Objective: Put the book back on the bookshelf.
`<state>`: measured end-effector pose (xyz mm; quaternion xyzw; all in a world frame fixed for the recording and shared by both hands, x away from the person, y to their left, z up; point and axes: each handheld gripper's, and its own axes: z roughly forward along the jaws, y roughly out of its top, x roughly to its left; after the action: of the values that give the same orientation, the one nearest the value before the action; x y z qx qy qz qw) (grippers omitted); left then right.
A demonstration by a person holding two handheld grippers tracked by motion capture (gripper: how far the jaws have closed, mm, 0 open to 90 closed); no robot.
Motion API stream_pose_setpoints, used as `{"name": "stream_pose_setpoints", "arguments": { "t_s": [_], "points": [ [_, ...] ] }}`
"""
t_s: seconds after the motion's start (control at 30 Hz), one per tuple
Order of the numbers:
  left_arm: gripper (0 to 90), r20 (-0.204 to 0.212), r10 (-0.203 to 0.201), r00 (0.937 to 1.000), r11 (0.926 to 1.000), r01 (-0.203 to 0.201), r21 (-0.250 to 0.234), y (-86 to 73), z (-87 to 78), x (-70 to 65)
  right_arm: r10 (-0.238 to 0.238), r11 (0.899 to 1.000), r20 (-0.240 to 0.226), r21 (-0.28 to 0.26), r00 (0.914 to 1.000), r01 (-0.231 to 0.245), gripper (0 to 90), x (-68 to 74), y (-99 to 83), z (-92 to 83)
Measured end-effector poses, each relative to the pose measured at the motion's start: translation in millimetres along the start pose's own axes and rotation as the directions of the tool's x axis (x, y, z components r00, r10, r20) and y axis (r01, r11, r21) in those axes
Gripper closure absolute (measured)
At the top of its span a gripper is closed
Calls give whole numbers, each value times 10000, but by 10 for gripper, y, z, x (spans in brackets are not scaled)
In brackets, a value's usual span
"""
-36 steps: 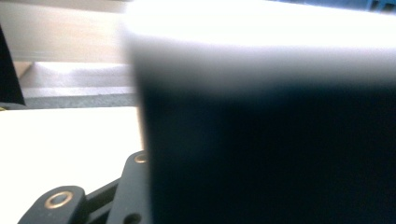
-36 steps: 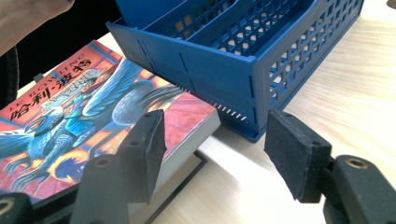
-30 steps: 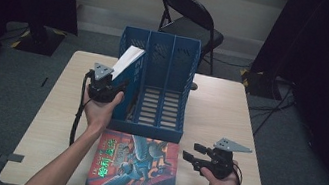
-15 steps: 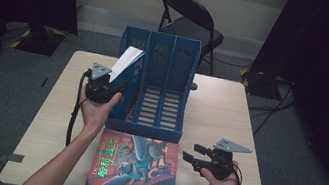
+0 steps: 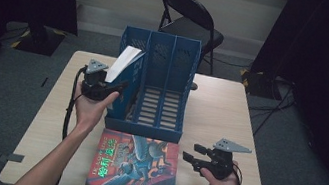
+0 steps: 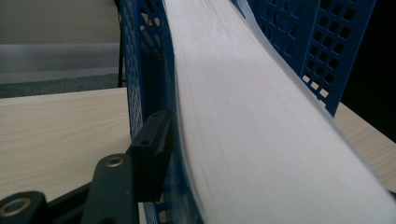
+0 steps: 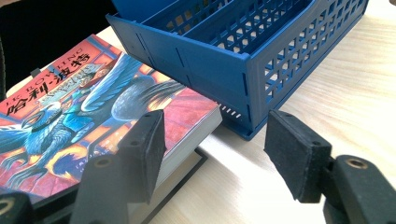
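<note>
High view: the left tongs (image 5: 120, 86) sit left of centre at the blue file rack (image 5: 161, 117), where a white-edged book (image 5: 124, 59) leans in the leftmost slot. Their jaws have just been opening, so I judge the step in hand to be letting that book go.

Left gripper view: the book's page edge (image 6: 252, 121) runs across the middle between the jaws; one black pad (image 6: 152, 149) at lower left looks apart from it, against the rack's wall, so the jaws stand loose around it.

Right gripper view: the right tongs (image 7: 215, 149) gape empty over the counter (image 7: 336, 93), beside the illustrated book (image 7: 84, 107) at left. The next move likely calls for lifting that book, gripping its near edge squarely.
</note>
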<state>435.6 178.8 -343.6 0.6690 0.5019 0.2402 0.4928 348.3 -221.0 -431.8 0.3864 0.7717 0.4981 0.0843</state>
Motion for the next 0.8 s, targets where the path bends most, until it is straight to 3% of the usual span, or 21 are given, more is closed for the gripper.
{"name": "stream_pose_setpoints", "arguments": {
  "t_s": [0.37,0.5,0.7,0.8],
  "points": [
    [460,-157,461,9988,9979,-454,460,192,-110,19,-7,10000,-10,37,10000,7,380,4,2,8],
    [454,67,572,9983,9928,-576,1046,281,-116,43,-63,10000,67,10,10000,62,380,4,1,5],
    [438,29,576,9983,9889,-575,1368,334,-92,33,-59,10000,75,45,10000,59,381,8,1,13],
    [435,11,651,9979,9812,-642,1819,403,-77,29,-128,9998,197,160,9997,125,380,10,-3,28]
  ]
}}
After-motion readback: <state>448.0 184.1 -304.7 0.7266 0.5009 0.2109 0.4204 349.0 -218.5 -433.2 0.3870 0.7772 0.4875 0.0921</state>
